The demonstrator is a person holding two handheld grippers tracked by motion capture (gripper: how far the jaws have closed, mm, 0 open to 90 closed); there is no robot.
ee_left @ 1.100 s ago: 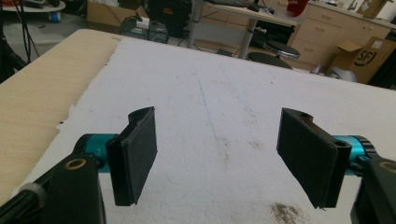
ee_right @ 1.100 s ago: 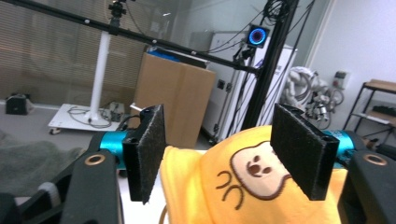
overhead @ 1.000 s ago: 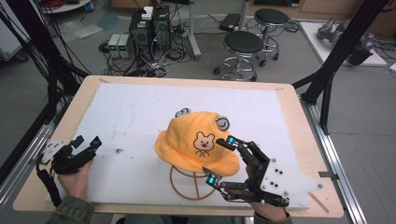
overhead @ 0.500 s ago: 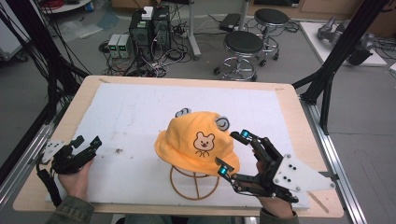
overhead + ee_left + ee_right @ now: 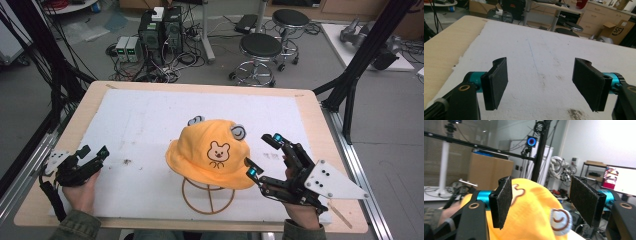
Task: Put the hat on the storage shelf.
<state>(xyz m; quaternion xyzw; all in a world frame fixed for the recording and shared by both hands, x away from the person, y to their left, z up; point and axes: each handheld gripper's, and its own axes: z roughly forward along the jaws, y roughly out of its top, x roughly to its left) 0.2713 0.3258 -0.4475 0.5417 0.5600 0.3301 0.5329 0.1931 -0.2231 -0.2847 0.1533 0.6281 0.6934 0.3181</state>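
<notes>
1. A yellow bear-face bucket hat [image 5: 212,152] sat on a wire hat stand [image 5: 207,196], near the front middle of the white pad [image 5: 140,120] that covered the desk [image 5: 312,107].

2. The right tongs [image 5: 263,155] hung just beside the hat's right side, level with its brim, their jaws spread and pinching nothing. In the right gripper view the right tongs [image 5: 541,202] looked straight onto the hat's crown [image 5: 534,212], with one small grey ear [image 5: 560,219] between the jaws but clear of both pads.

3. The left tongs [image 5: 92,156] rested low at the desk's left front, well apart from the hat. In the left gripper view the left tongs [image 5: 540,80] were spread over bare white pad, holding nothing.

4. By my reading, the step in hand was the approach: the right tongs were being lined up on the hat for a grasp, and no hold had been taken yet.

5. The next move would call for bringing the spread jaws onto a fold of the soft cloth, at the brim or the crown's side, then pressing them together before lifting the hat straight up off the stand. Pulling sideways could drag or tip the light wire stand.
</notes>
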